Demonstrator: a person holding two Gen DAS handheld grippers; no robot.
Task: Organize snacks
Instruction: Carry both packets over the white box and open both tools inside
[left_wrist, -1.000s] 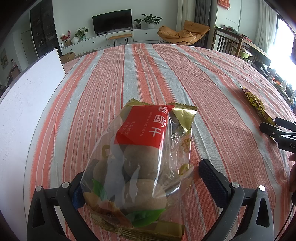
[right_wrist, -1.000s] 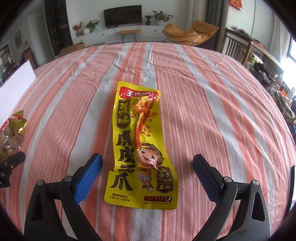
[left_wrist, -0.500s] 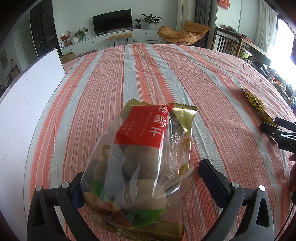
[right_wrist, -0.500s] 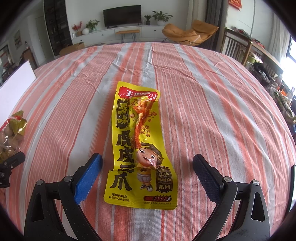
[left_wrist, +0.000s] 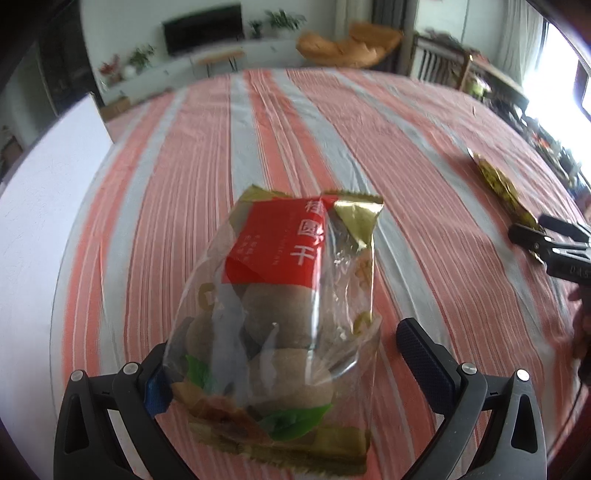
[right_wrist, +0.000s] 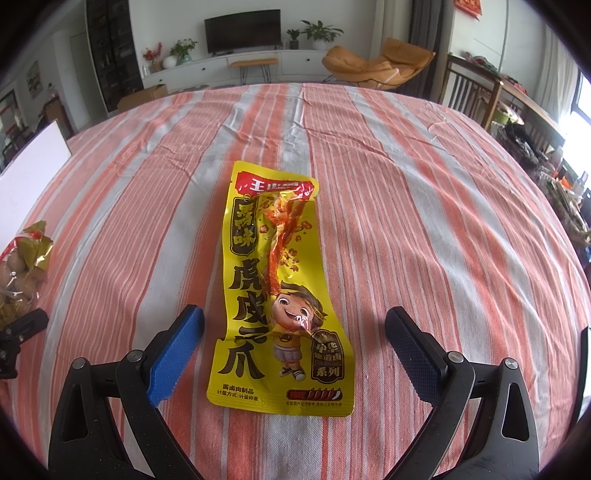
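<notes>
**A:** What is on the left?

**B:** The left gripper (left_wrist: 280, 354) is spread wide, and a clear bag of round brown snacks (left_wrist: 284, 314) sits between its fingers on the striped tablecloth (left_wrist: 177, 177).

**A:** And on the right?

**B:** The right gripper (right_wrist: 293, 350) is also wide apart. A flat yellow snack packet (right_wrist: 280, 295) lies between and ahead of its fingers, touching neither.

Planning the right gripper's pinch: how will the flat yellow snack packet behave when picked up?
The yellow packet lies thin and wavy on the striped cloth, so it will probably flop. Its glossy film may slip. It looks light, with little bulk between the open right gripper's fingers.
</notes>
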